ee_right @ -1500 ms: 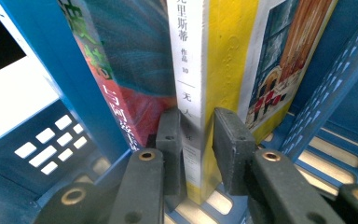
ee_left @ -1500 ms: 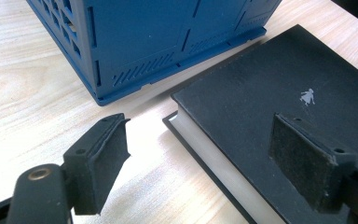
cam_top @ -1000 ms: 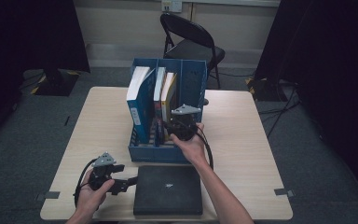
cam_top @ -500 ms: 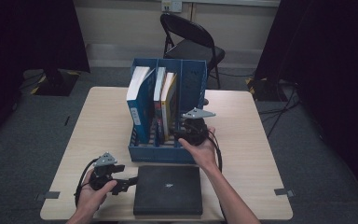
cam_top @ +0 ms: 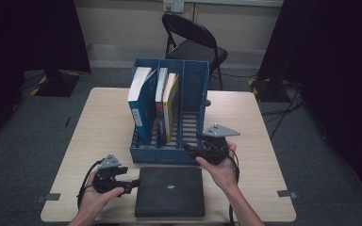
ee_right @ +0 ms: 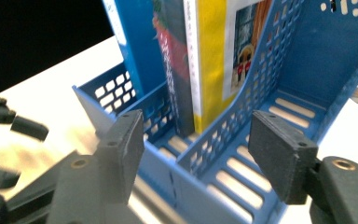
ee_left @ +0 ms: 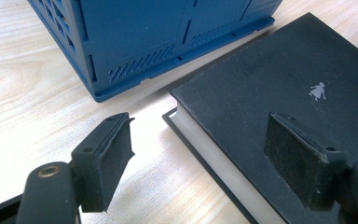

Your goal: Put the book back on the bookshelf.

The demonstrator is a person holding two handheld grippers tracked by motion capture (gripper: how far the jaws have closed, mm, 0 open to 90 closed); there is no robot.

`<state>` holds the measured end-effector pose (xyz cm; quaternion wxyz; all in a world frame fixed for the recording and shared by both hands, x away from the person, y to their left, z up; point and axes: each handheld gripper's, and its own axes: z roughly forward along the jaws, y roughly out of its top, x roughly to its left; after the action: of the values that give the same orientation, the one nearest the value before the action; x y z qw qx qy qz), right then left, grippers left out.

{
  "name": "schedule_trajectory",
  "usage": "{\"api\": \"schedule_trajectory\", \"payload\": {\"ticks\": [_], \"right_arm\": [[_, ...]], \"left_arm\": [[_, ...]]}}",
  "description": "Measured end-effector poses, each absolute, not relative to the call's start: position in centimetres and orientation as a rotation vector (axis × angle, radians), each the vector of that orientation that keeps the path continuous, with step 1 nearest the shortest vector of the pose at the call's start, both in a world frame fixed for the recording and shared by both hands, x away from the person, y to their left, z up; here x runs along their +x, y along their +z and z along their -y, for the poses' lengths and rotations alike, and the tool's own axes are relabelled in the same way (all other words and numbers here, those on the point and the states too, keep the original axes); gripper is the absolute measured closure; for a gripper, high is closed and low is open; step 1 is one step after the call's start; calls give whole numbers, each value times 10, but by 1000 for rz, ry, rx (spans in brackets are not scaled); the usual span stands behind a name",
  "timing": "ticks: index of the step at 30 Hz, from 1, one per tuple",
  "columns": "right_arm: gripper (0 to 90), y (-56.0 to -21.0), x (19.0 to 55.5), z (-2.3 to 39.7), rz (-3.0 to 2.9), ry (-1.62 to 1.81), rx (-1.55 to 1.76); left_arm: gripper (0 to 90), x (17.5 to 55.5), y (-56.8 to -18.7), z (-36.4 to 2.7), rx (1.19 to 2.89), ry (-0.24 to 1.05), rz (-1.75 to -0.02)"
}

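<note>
The right claw (cam_top: 191, 149) has just been opening with nothing between its pads and has drawn back from the blue slotted plastic file rack (cam_top: 169, 155) ahead, suggesting a book placed, while the left claw (ee_left: 200, 158), wide, straddles the flat black hardcover book's (ee_left: 279, 88) edge on the desk.

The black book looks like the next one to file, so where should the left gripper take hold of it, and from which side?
Judging by its pose, grip the black book at its left edge, coming in level from the left with the left gripper. It lies flat on the table, so only the edges offer a bite. The open jaws already straddle that corner, where the pale page block shows between the covers.
</note>
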<state>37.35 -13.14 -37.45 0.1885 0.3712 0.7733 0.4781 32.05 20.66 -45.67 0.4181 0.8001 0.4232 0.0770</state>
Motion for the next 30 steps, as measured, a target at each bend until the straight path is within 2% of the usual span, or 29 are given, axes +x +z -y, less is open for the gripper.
{"api": "schedule_trajectory", "payload": {"ticks": [11, 21, 23, 30], "right_arm": [[293, -389, 334, 169, -2177, 1350, 1100], [164, -430, 304, 184, -2315, 1321, 1172], [177, -437, 301, 185, -2343, 1307, 1180], [190, -458, 301, 174, -2427, 1283, 1170]], "left_arm": [[239, 321, -452, -201, 2020, 194, -1036], [269, 332, -450, -190, 2050, 171, -1013], [267, 334, -452, -185, 2079, 131, -990], [267, 344, -459, -178, 2113, 132, -977]]}}
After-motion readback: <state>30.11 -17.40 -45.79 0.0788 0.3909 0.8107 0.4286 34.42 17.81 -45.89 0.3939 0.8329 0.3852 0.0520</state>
